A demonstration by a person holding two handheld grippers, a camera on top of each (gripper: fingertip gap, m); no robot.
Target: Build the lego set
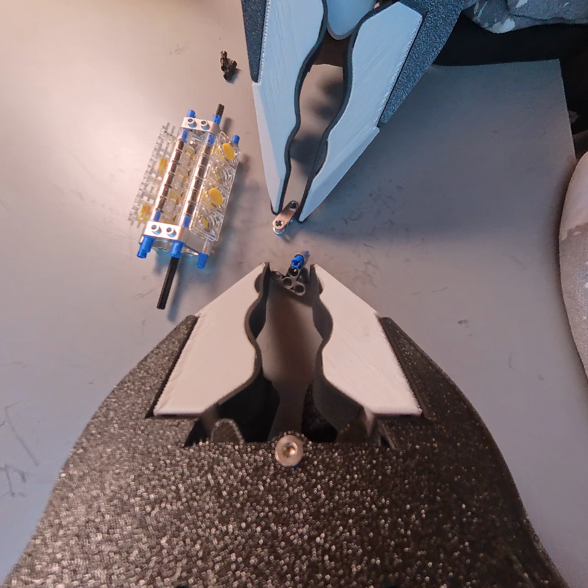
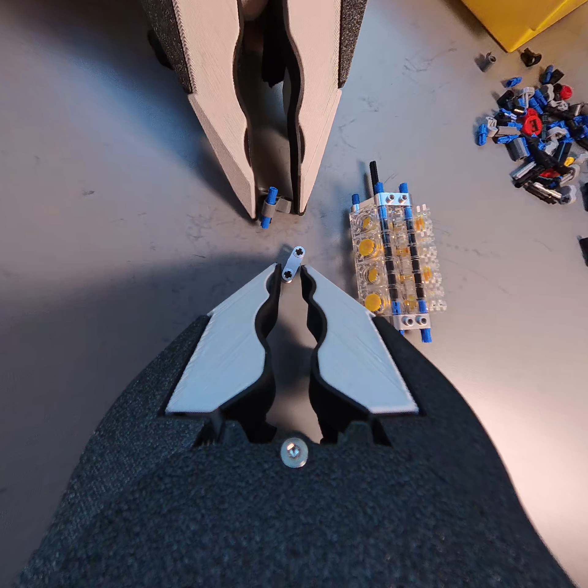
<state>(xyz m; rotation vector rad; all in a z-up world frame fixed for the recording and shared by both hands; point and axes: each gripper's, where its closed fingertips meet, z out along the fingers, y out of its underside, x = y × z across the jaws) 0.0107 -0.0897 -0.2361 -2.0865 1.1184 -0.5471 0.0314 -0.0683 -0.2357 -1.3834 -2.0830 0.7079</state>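
Both your wrist views evenly lit, moderately bright, warm-pinkish cast on grey table (image 1: pixel 79 79). Soft shadows pool under both tools; in your right wrist view broad dark shadow spreads over table at left, bright patch beside it. Mild glare on clear brick assembly (image 2: pixel 396 257) and on screw heads. Strong fisheye bending at edges in both. Near gripper bodies soft, slightly smeared, especially left gripper (image 1: pixel 289 270) base in your left view. Centre sharp; parts pile (image 2: pixel 541 136) softer.
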